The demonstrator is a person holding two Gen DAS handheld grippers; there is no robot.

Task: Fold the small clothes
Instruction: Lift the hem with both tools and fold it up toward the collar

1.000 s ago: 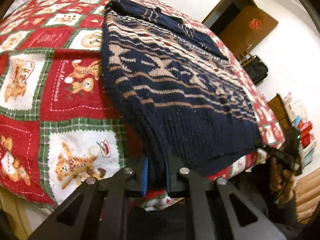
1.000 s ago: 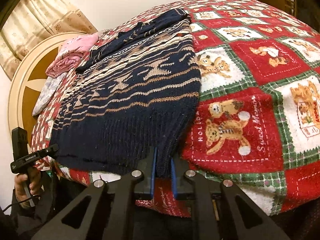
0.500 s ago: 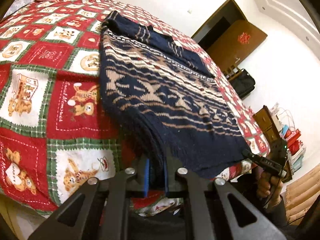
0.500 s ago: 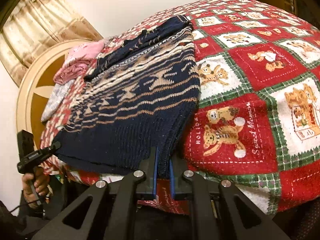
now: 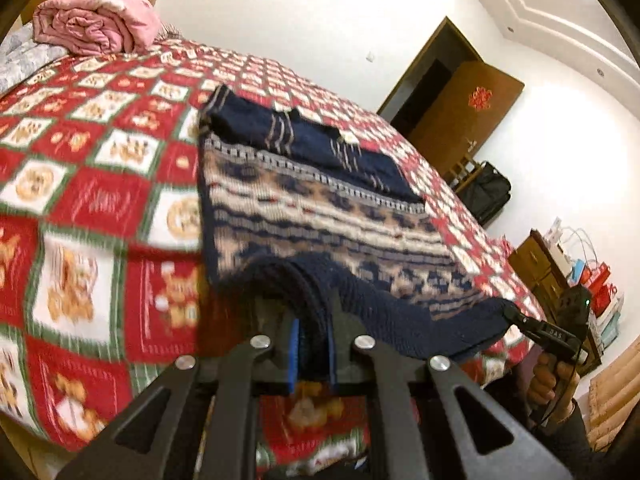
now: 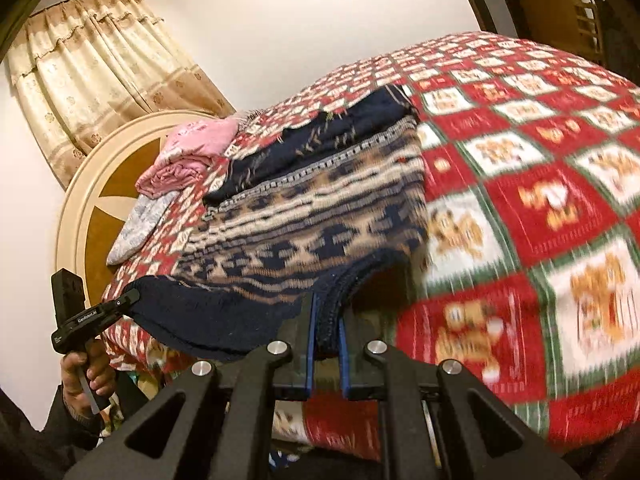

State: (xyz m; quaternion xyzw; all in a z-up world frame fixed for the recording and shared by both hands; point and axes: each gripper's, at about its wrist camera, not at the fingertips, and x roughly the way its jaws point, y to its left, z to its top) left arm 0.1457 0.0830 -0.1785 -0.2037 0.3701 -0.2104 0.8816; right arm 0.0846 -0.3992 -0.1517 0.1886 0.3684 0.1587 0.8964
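Left wrist view: we're pinching the sweater (image 5: 320, 216) hem with our left gripper (image 5: 313, 354). Our right gripper (image 6: 327, 356) is clamping the other hem corner above the quilt (image 6: 540, 184).

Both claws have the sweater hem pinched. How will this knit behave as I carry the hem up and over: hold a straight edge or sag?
Likely sag: the hem of the sweater already dips between the left claw and the right claw. The thick knit probably has some weight. The fuzzy bedspread may drag at it.
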